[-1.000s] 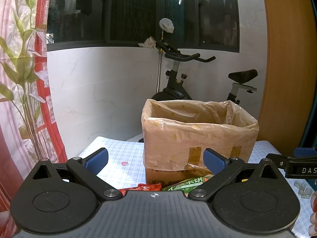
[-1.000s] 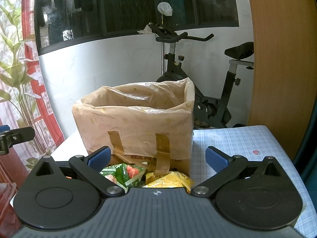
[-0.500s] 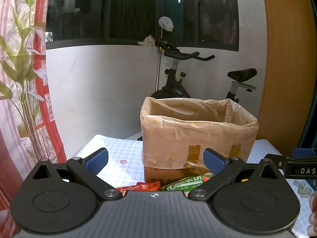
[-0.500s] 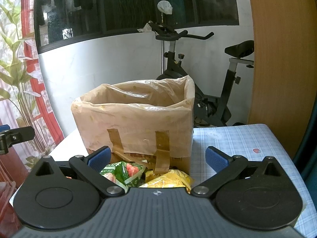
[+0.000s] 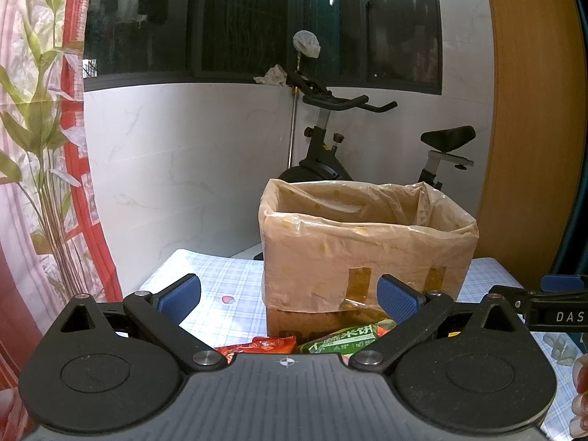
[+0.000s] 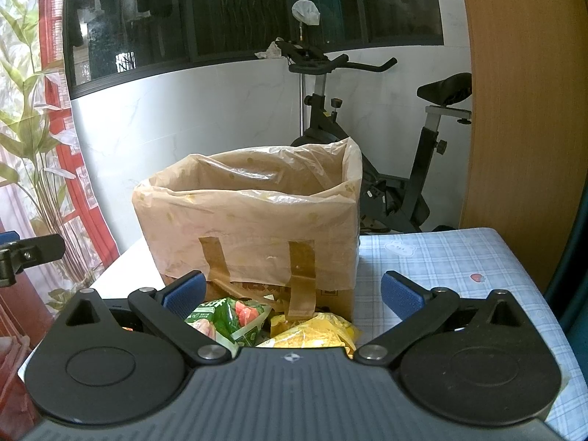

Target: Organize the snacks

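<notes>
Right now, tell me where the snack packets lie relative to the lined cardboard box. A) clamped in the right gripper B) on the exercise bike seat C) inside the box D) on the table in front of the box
D: the green packet and yellow packet lie on the table in front of the lined cardboard box, and the right gripper is open.

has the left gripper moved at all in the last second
Yes, slightly. The left gripper has risen or tilted down a little: the lined box and exercise bike sit slightly higher in its view.

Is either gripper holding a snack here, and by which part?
Nothing is held. The left gripper and right gripper are both open, above the snack packets lying before the lined box.
</notes>
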{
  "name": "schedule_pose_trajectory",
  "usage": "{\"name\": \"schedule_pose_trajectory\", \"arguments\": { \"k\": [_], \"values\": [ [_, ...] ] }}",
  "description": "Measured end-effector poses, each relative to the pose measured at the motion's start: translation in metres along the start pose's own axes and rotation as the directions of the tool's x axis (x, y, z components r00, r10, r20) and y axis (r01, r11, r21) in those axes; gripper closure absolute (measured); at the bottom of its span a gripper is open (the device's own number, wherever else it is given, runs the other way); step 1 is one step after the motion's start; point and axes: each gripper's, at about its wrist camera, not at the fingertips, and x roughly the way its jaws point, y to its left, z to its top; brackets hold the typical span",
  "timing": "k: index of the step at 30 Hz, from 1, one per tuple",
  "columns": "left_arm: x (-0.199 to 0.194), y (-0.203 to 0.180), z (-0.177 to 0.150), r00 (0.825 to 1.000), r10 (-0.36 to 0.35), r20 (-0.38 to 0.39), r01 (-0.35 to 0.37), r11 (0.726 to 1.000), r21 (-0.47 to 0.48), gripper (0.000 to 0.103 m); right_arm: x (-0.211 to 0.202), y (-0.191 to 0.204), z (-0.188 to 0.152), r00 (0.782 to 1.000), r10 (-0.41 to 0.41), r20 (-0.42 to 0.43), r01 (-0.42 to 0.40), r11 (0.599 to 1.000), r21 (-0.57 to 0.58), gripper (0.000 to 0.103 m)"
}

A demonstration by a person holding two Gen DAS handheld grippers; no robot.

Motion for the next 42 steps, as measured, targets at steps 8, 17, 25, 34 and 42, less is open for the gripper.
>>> {"name": "schedule_pose_trajectory", "arguments": {
  "k": [8,17,25,34,42],
  "values": [
    [-0.002,0.002,-0.001,1.0,-0.008,0.022,0.008,1.0,-0.008,0.0,0.0,0.0,0.0,1.0,0.001,-0.001,-0.001,1.0,0.001,0.0],
    [0.0,0.006,-0.008,0.997,-0.005,0.074,0.009,0.999,-0.045,0.0,0.0,0.0,-0.003,1.0,0.0,-0.002,0.0,1.0,0.002,0.0],
    [0.005,0.024,-0.018,0.998,-0.043,0.056,0.049,0.992,-0.116,0.0,0.014,0.005,-0.031,1.0,0.026,-0.014,-0.027,1.0,-0.011,0.0],
    [0.021,0.034,-0.043,1.0,-0.004,0.015,0.005,0.997,-0.074,0.0,0.043,0.026,-0.087,0.982,0.101,-0.159,-0.102,0.995,0.001,0.0],
    [0.033,0.044,-0.071,0.999,0.023,-0.031,-0.025,0.997,-0.072,0.001,0.064,0.022,-0.099,0.963,0.115,-0.245,-0.099,0.992,0.076,0.0]
  ]
}}
